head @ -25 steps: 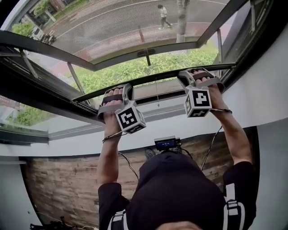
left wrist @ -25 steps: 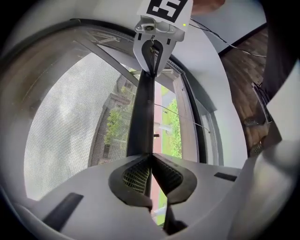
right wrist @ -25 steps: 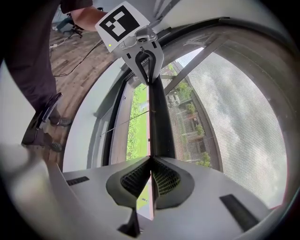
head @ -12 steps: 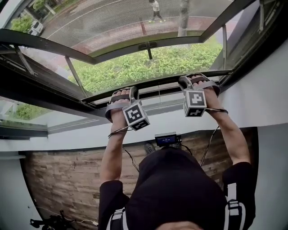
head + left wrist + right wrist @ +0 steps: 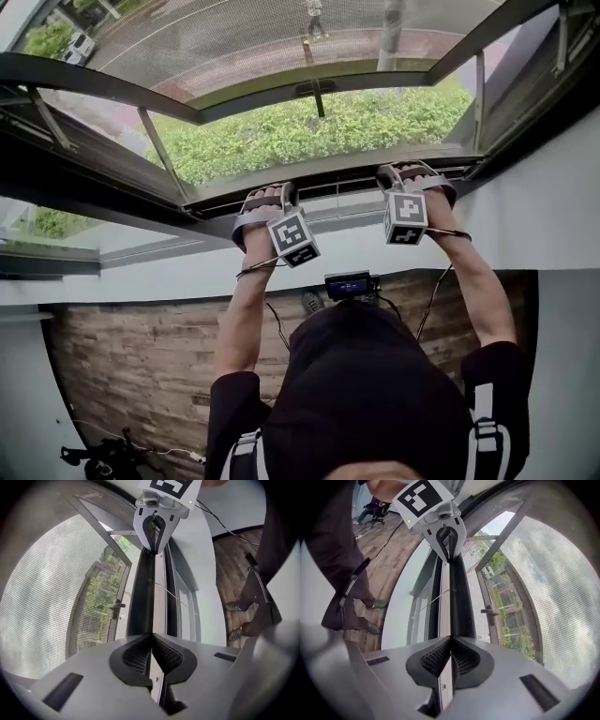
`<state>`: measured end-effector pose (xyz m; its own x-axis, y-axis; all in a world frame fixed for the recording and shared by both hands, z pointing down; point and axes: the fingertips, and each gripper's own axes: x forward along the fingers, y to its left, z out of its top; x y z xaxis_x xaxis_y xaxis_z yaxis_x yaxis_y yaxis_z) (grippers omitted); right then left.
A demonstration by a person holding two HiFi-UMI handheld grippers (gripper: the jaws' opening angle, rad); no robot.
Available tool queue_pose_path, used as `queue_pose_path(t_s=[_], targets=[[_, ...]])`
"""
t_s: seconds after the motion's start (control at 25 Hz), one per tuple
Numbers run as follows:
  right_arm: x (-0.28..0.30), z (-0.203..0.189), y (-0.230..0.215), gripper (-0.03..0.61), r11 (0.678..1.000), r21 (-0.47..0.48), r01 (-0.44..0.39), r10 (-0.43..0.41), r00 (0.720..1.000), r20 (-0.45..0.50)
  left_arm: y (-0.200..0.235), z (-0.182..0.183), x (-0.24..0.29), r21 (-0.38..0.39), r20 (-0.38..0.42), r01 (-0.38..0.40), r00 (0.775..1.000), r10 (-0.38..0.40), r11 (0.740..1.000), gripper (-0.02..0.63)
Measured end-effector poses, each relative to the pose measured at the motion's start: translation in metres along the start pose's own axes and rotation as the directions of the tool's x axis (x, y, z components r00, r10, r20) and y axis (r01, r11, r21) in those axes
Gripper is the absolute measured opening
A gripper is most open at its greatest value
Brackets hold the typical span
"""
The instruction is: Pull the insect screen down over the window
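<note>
The insect screen's mesh [image 5: 309, 131] is stretched over the window opening, and its bottom bar [image 5: 337, 178] runs across just above the sill. My left gripper [image 5: 267, 197] is shut on the bar's left part and my right gripper [image 5: 412, 175] on its right part. In the left gripper view the pads [image 5: 140, 653] are clamped on the bar's [image 5: 143, 597] edge, with the mesh [image 5: 51, 588] to the left and the right gripper [image 5: 157, 517] farther along. The right gripper view shows the pads [image 5: 461, 656] pinching the same bar [image 5: 449, 602], with the left gripper [image 5: 443, 527] ahead.
The outer window sash stands open, with its handle [image 5: 316, 91] beyond the mesh. A white wall [image 5: 525, 216] lies below the sill, then wooden floor [image 5: 131, 375]. A small device [image 5: 347, 284] with cables hangs in front of the person. Grass and a street lie outside.
Both grippers have moved down with the screen's bar toward the sill, and the mesh now covers more of the opening. Both grips are unchanged.
</note>
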<state>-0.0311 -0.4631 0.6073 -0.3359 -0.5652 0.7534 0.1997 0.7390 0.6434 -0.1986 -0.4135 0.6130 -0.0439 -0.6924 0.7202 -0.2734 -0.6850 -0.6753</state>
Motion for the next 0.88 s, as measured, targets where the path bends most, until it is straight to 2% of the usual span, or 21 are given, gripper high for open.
queue_pose_path(t_s=[0.28, 0.48, 0.6, 0.76, 0.88], targets=[[0.025, 0.002, 0.028, 0.021, 0.997, 0.017, -0.082, 0.082, 0.997, -0.007, -0.031, -0.008, 0.028, -0.022, -0.008, 0.068, 0.998, -0.068, 0.997, 0.021], [0.037, -0.002, 0.04, 0.021, 0.995, 0.021, -0.1, 0.1, 0.995, -0.023, -0.042, -0.01, 0.042, -0.038, -0.012, 0.058, 0.998, -0.058, 0.998, 0.021], [0.051, -0.004, 0.053, 0.021, 0.991, 0.033, -0.127, 0.128, 0.991, -0.026, -0.057, -0.013, 0.053, -0.041, -0.023, 0.097, 0.995, -0.098, 0.994, 0.021], [0.067, -0.007, 0.063, 0.02, 0.992, 0.063, -0.112, 0.114, 0.993, -0.024, -0.069, -0.014, 0.064, -0.093, 0.015, 0.096, 0.995, -0.095, 0.991, 0.011], [0.065, -0.006, 0.061, 0.02, 0.992, 0.061, -0.11, 0.112, 0.993, -0.025, -0.066, -0.013, 0.064, -0.085, 0.031, 0.096, 0.995, -0.093, 0.992, 0.011]])
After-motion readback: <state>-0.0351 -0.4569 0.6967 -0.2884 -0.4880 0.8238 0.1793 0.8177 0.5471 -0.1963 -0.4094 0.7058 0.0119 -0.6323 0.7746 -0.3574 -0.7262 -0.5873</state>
